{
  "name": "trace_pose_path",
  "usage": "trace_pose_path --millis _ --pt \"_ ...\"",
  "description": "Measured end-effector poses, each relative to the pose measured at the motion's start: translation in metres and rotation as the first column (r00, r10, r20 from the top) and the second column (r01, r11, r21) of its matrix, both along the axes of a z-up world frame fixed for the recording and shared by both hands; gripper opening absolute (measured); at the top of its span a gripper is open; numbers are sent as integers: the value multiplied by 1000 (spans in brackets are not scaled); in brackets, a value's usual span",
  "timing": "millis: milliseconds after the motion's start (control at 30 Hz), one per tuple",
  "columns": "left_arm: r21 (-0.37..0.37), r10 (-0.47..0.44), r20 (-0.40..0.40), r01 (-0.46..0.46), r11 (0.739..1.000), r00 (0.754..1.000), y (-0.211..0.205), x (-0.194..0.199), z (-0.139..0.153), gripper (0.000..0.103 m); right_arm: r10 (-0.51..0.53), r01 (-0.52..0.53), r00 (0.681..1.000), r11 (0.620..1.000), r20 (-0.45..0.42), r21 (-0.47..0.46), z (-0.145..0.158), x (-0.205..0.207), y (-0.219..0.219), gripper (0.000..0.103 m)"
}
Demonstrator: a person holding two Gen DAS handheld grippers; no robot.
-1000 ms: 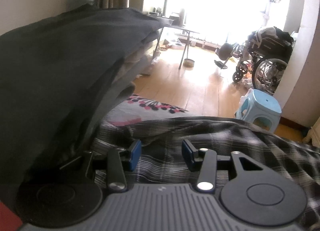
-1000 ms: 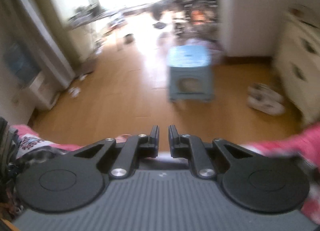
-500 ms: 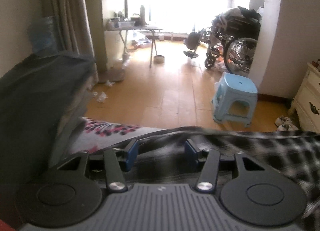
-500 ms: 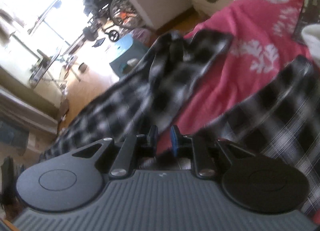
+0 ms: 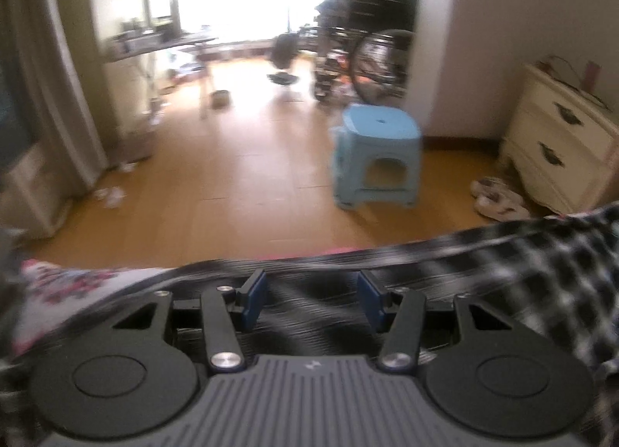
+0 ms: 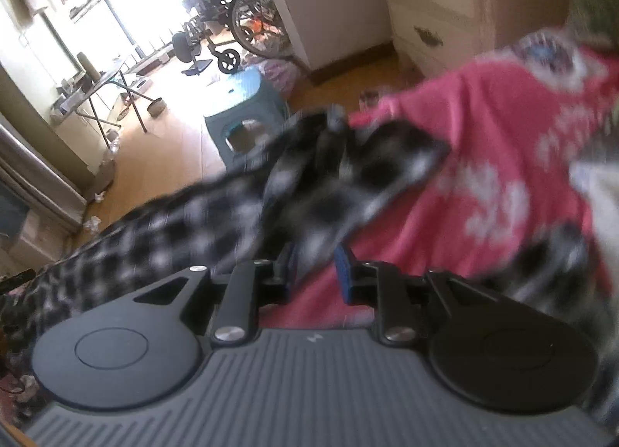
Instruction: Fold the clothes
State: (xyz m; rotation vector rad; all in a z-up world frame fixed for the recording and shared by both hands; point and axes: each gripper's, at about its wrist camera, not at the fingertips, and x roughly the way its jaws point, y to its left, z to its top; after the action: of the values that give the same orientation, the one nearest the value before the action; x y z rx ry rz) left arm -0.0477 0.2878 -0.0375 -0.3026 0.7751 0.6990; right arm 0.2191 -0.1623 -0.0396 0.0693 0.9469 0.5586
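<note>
Left tool (image 5: pixel 311 298) apart over the shirt (image 5: pixel 534 288); the right tool (image 6: pixel 315 273) is opening over its edge at frame centre, so let the cloth settle flat on the bed (image 6: pixel 483 130) before regripping.

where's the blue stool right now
In the left wrist view the blue stool stands on the wooden floor, right of centre, between the wheelchair and the plaid shirt.

No readable text, label, brand or number shows in either view.
</note>
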Motion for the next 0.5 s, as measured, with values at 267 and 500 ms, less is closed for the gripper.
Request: trace_pose_path --millis 267,500 --pt "8 -71 -18 71 997 997 -17 23 -27 53 137 -130 987 988 88 -84 18 96 52 43" --pt "-4 -43 -34 43 999 998 -14 22 -32 53 191 -160 975 958 113 -237 -21 132 78 44"
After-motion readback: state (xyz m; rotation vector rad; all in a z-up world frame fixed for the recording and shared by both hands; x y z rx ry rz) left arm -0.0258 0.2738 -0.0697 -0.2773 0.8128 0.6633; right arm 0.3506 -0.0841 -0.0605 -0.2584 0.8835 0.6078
